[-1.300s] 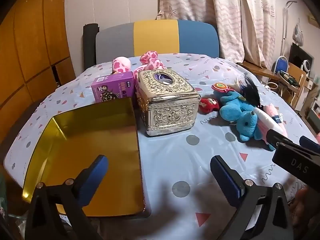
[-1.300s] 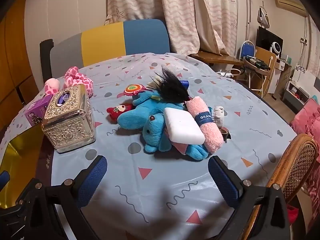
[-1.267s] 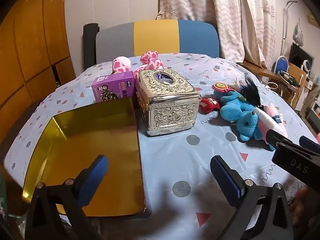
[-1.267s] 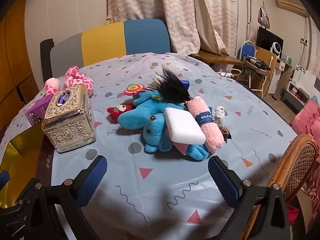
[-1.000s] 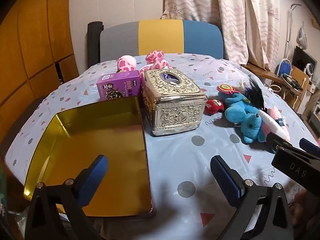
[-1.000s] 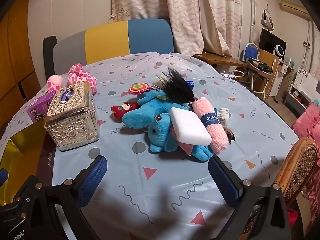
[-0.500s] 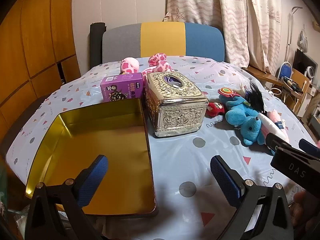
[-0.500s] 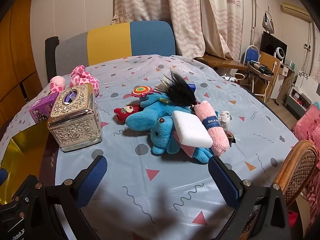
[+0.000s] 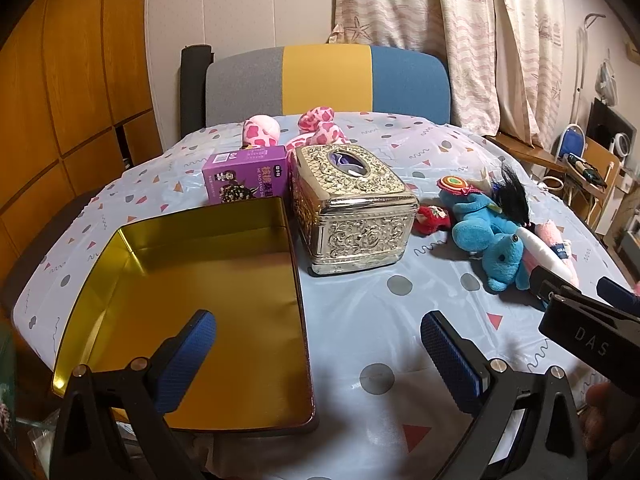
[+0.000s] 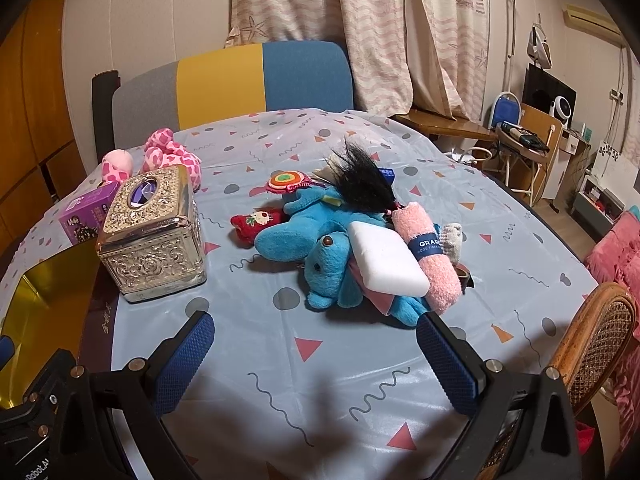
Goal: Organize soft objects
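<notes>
Both views have drawn back and risen a little over the last second, so more of the table (image 10: pixel 280 360) shows; nothing has been touched, which suggests the sorting has not begun; the left claw (image 9: pixel 316 344) hangs wide open and empty over the near edge, its left finger above the gold tray (image 9: pixel 192 280) and its right finger above bare cloth; the right claw (image 10: pixel 312 356) is likewise spread wide and empty, its right fingertip just short of the pile; the soft things lie heaped at 1 o'clock in the right view: a blue plush toy (image 10: pixel 304 240), a white sponge (image 10: pixel 384 260) lying on it, a rolled pink towel (image 10: pixel 432 256) touching the sponge, a small red toy (image 10: pixel 256 228) at 11 o'clock of the heap; a pink spotted toy (image 10: pixel 172 152) sits apart at the far side; the empty tray fills 9 o'clock in the left view, its far rim touching a purple box (image 9: pixel 248 176); a silver tissue box (image 9: pixel 352 208) stands between tray and heap, so carrying from heap to tray probably means passing in front of it; open cloth lies before both claws; a wicker chair (image 10: pixel 592 340) crowds the table edge at 4 o'clock.
</notes>
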